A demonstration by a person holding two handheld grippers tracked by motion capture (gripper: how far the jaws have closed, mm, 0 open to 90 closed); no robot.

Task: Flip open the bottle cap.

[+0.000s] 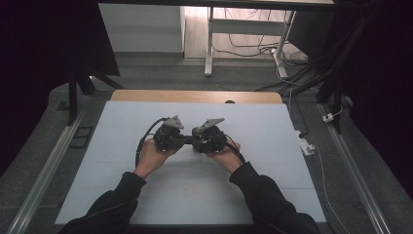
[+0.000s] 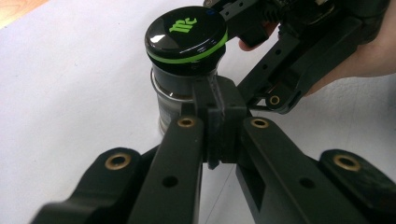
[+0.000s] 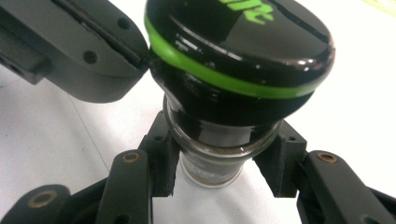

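A small glass jar (image 2: pixel 172 103) with a glossy black lid (image 3: pixel 243 44), ringed in green and marked with a green logo, stands on the white table top (image 1: pixel 146 195). My right gripper (image 3: pixel 219 164) is shut on the jar's glass neck just under the lid, one pad on each side. My left gripper (image 2: pixel 215 112) is shut, its joined tips resting against the jar's side below the lid. In the high view both grippers, left (image 1: pixel 181 140) and right (image 1: pixel 196 142), meet nose to nose at the table's middle, with the jar hidden between them.
The white board has a wooden table edge (image 1: pixel 195 96) behind it. Past that are desk legs (image 1: pixel 209 44) and loose cables on the floor. A white power strip (image 1: pixel 306 145) lies off the right side. Metal rails run along both sides.
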